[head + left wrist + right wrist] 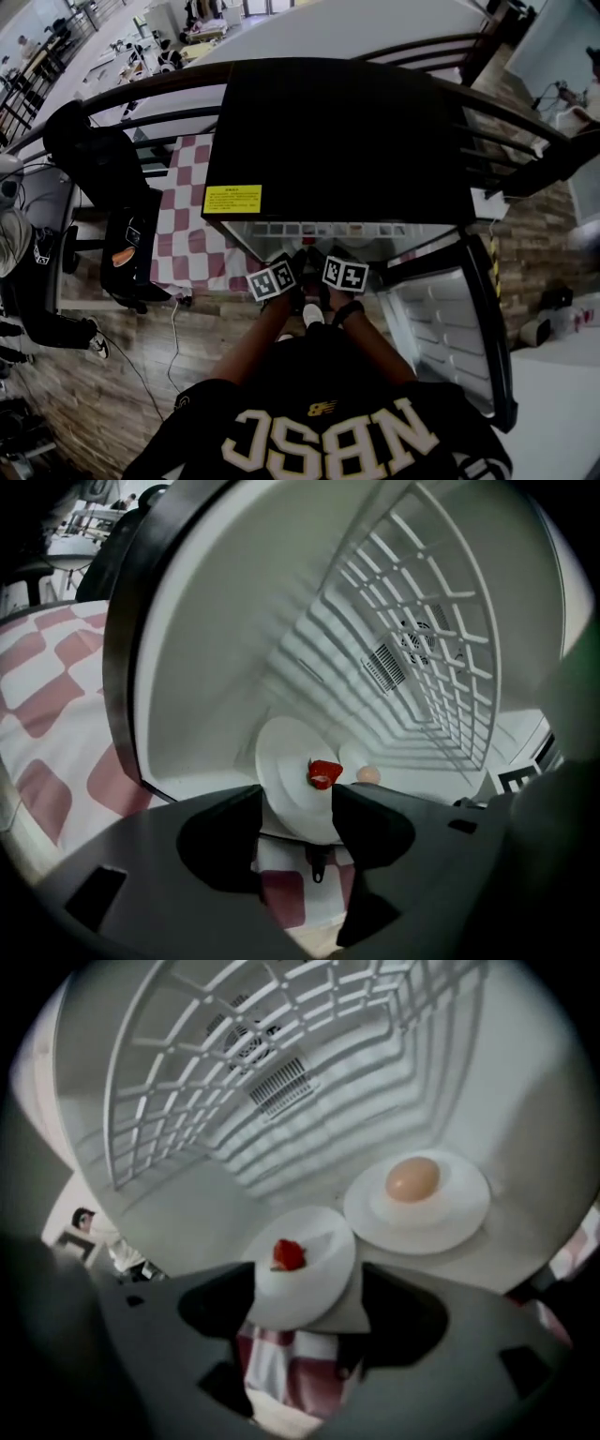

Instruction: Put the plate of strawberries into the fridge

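One red strawberry (289, 1254) is lying near the middle of a small white plate (309, 1283), and that plate is already sitting on the white bottom inside the fridge (337, 141), close to its front edge. Just beside it a second plate (464, 1218), larger and also white, is carrying a pale egg (412, 1178). The left gripper (298, 822) and the right gripper (309, 1321) are both pointing into the opening, each with its jaws standing wide apart. The strawberry plate's near rim is showing in each gap, and the pads are pressing on nothing. Overhead a white wire shelf (234, 1063) is spanning the compartment, and a slotted vent (281, 1087) is showing in the back wall. The door (450, 319) is hanging open to the right. A pink-and-white checked cloth (183, 220) is covering the surface beside the fridge, with a wood-look floor (122, 375) stretching around it. A yellow label (232, 199) is sticking to the black top, its print too small to read, and the person's dark shirt (328, 441) is bearing big pale block letters.
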`<state>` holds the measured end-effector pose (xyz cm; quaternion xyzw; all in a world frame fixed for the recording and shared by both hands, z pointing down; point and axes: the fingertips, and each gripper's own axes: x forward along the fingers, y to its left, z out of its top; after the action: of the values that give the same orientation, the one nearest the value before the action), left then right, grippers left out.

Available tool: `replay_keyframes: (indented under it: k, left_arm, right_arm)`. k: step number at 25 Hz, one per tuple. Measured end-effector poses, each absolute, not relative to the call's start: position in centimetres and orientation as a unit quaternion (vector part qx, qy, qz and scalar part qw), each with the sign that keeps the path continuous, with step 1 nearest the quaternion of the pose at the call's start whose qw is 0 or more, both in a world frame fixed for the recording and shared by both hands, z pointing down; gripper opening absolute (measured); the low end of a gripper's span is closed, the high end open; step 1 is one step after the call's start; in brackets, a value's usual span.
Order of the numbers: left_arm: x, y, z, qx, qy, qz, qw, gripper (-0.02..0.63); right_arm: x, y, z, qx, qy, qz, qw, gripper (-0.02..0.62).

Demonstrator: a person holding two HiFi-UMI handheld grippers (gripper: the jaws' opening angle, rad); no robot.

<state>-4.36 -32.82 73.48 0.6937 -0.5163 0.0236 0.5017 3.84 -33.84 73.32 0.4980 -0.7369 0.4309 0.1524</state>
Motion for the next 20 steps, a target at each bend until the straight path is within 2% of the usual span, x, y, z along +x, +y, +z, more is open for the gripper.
replay_keyframes:
  k: [6, 13, 20]
  left_arm:
    - [-4.6, -32.0, 73.4, 0.727, -0.528, 0.111, 0.425, 0.232]
    - [-4.8, -30.6, 72.3, 0.758, -0.532, 0.173, 0.334, 0.232]
    - [-5.3, -28.9, 68.9, 0.794, -0.532, 0.199, 0.215, 0.22]
  right_arm:
    - [4.8, -33.3, 72.5, 0.504, -0.764, 0.352, 0.198, 0.347]
    - [4.6, -32.6, 71.4, 0.499, -0.789, 0.307, 0.184, 0.347]
    - [4.7, -31.1, 68.6, 0.499, -0.816, 0.203, 0.212, 0.335]
